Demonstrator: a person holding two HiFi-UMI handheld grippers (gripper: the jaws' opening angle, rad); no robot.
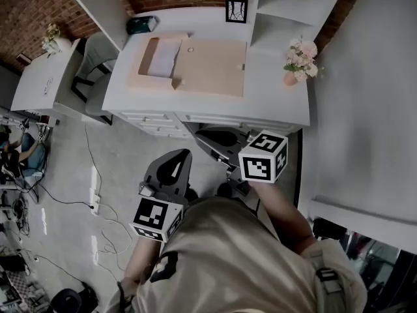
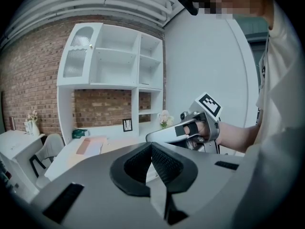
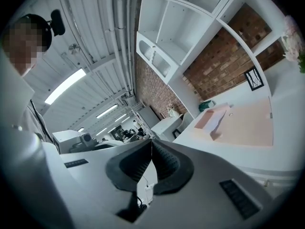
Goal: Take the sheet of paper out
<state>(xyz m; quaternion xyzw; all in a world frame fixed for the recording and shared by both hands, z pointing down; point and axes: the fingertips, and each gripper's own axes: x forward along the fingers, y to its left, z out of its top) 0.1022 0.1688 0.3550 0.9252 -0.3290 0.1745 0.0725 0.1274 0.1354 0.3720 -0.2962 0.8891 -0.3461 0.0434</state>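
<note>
From the head view, the left gripper (image 1: 177, 162) and the right gripper (image 1: 215, 139) are both held in front of the white desk (image 1: 273, 106), well apart from anything on it. Each gripper's own view shows its jaws pressed together at the tips with nothing between them. The sheet of paper (image 1: 163, 57) lies in the left part of a peach-coloured folder (image 1: 212, 70) that is spread flat in the middle of the desktop. The paper is pale against the folder, with a raised edge of the folder around it. Only the head view shows the desk drawers (image 1: 163, 124), the cables (image 1: 104, 230) trailing over the floor, and the chair (image 1: 98, 67) tucked in at the desk's left end. The left gripper view alone shows the person's hand (image 2: 202, 130) round the right gripper's handle, and the tall white shelving (image 2: 114, 70) above the desk against the brick wall. The right gripper view takes in the ceiling lights (image 3: 66, 86) and a long room with further desks behind. A vase of flowers (image 1: 300, 60) stands at the desk's right end, and a small black frame (image 1: 236, 10) stands at the back.
</note>
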